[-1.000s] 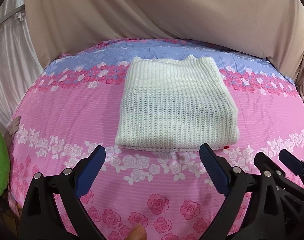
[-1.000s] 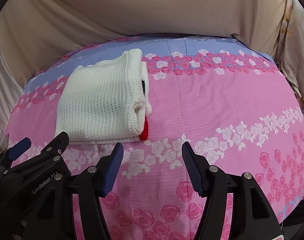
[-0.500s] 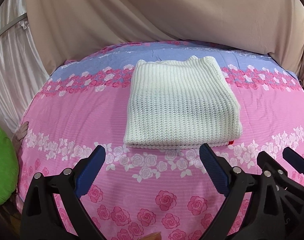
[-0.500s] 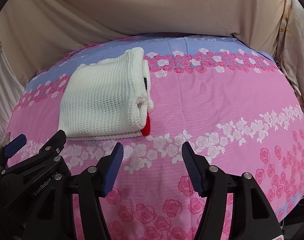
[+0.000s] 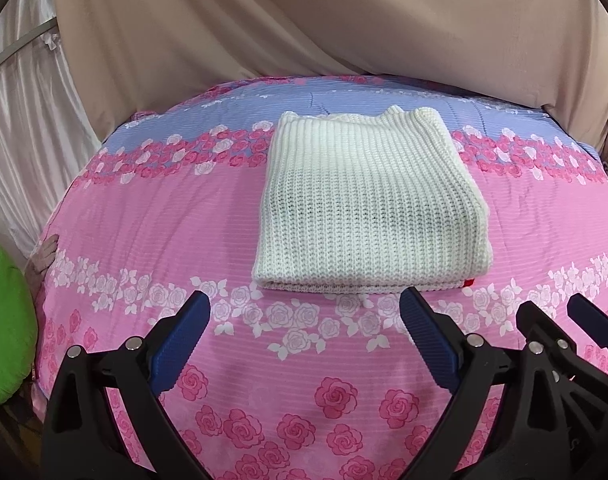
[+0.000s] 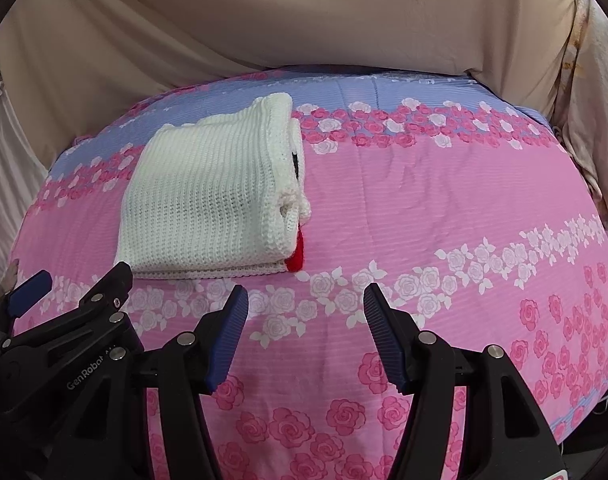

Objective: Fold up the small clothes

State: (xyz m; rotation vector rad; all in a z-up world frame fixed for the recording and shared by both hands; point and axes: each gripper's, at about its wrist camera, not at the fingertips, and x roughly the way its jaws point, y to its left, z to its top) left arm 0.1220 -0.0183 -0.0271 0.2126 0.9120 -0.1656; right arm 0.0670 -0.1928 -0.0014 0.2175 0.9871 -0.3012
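A white knitted sweater lies folded into a thick rectangle on a pink bedsheet printed with roses, a lilac band running across the sheet's far edge. In the left wrist view the sweater sits just above the centre of the frame, its near folded edge toward the camera; in the right wrist view it lies in the left half of the frame, where the stacked layers show along its right side and a small red patch peeks out at the lower right corner (what the patch belongs to cannot be told).

The left gripper occupies the bottom of its own view, its blue-padded jaws wide apart with nothing between them, over bare sheet just short of the sweater's near edge. The right gripper stands at the bottom of its view, jaws likewise apart and empty, over the white rose band below and to the right of the sweater.

Beige draped cloth fills the background, and a green cushion shows at the left edge.
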